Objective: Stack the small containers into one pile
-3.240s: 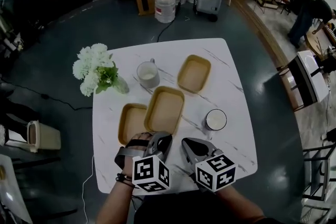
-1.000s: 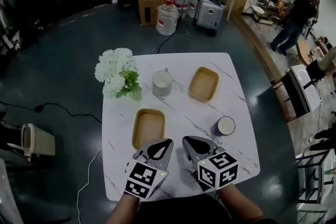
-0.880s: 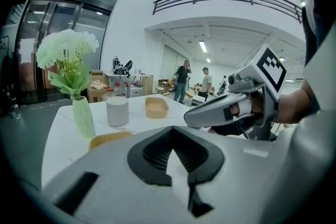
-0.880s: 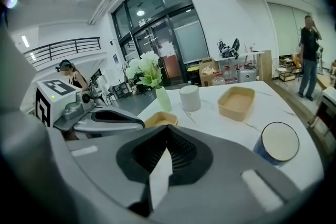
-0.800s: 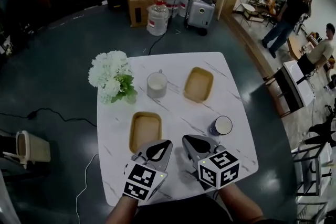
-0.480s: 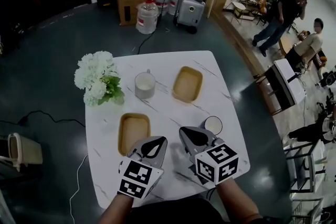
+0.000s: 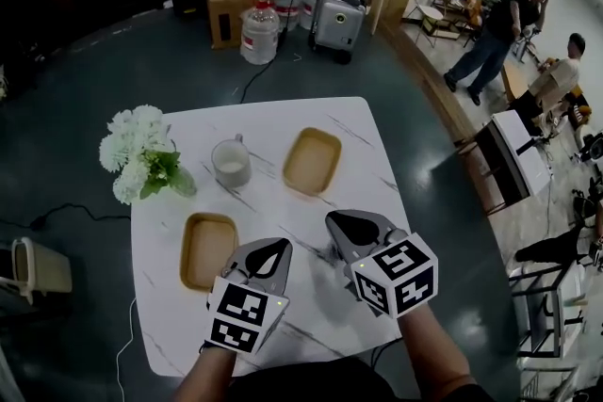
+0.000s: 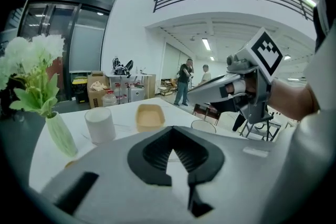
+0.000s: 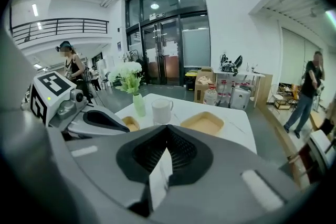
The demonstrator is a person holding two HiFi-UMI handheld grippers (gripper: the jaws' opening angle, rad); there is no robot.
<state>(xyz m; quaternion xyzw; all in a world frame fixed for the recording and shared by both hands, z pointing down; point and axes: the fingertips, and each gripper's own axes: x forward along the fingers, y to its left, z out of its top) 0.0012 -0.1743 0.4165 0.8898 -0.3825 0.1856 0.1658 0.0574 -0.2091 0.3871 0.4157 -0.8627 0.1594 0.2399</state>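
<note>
tan shallow containers, two spots on the white marble table (image 7: 283,122), well apart from each other.

- near container (image 7: 208,249): left part of the table, just ahead and to the left of the left gripper (image 7: 279,245). not touched. cannot tell whether it is a single piece or several nested.
- far container (image 7: 312,161): past the table's middle, beside the white mug (image 7: 231,165) and on its right. open side up, looks empty.
- vase of white flowers (image 7: 139,155): at the table's left edge, left of the mug.
- left gripper: jaws pressed together, tips meeting, nothing between them. it is held above the near edge of the table and points toward the far container.
- right gripper (image 7: 333,221): jaws also together at the tips, nothing gripped. only a sliver of white table shows through the slit behind them. it is beside the left gripper, apart from it.
- round cup rim (image 8: 203,125): seen from the left gripper view under the right gripper. hidden in the head view.
- people stand in the room beyond the table, far right.
</note>
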